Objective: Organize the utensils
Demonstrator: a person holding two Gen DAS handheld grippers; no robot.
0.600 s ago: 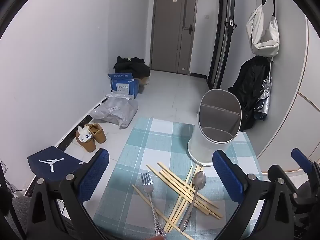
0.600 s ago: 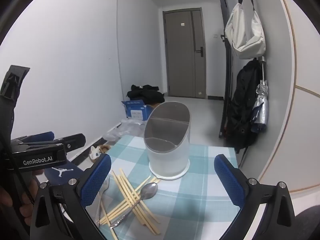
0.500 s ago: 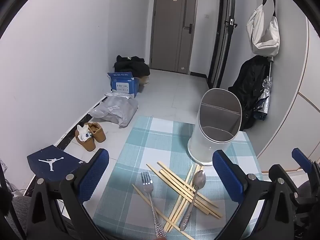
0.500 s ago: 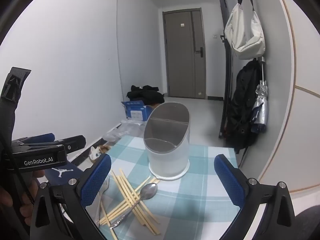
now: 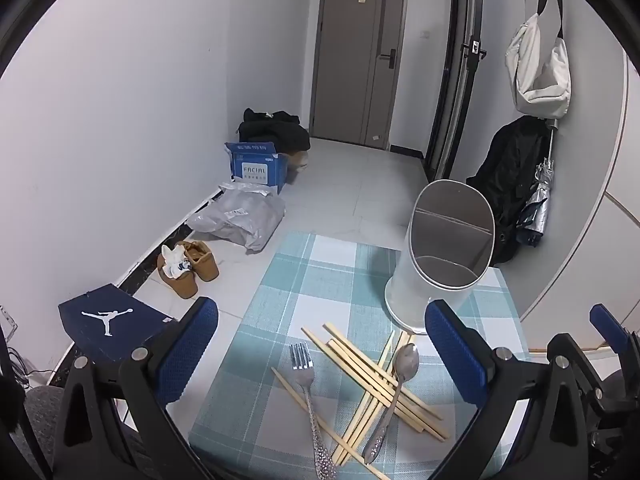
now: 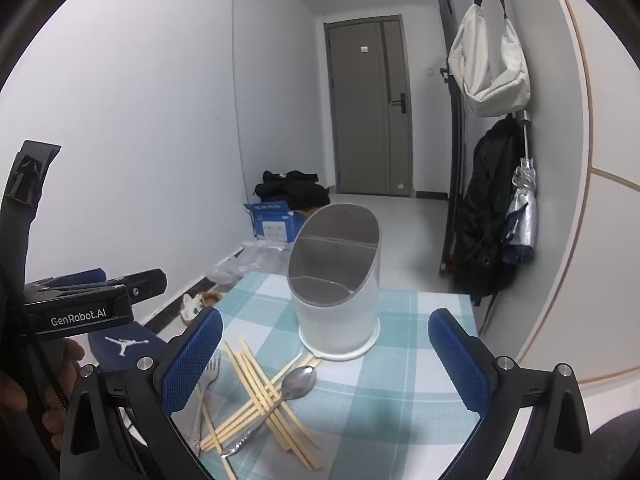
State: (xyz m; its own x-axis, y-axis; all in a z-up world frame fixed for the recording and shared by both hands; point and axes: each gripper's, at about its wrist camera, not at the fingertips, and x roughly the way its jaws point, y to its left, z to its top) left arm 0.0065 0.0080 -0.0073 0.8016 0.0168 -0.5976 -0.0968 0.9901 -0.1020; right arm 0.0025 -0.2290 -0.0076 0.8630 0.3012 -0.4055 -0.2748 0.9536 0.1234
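Note:
On a blue-and-white checked tablecloth (image 5: 288, 280) lie several wooden chopsticks (image 5: 360, 360) crossed in a heap, a silver spoon (image 5: 404, 364) on top of them and a silver fork (image 5: 302, 364) to their left. A white utensil holder (image 5: 440, 264) with two compartments stands upright behind the heap. My left gripper (image 5: 320, 356) hovers open above the heap, nothing between its blue pads. In the right wrist view the chopsticks (image 6: 256, 396), spoon (image 6: 296, 382), fork (image 6: 210, 372) and holder (image 6: 340, 300) show again. My right gripper (image 6: 324, 360) is open and empty near them.
Left of the table on the floor are a dark shoe box (image 5: 108, 320), brown shoes (image 5: 188, 268), a grey bag (image 5: 240, 220) and a blue carton (image 5: 258, 166). A white bag (image 5: 540, 76), dark coat (image 5: 508, 184) and umbrella (image 5: 536, 200) hang at the right wall.

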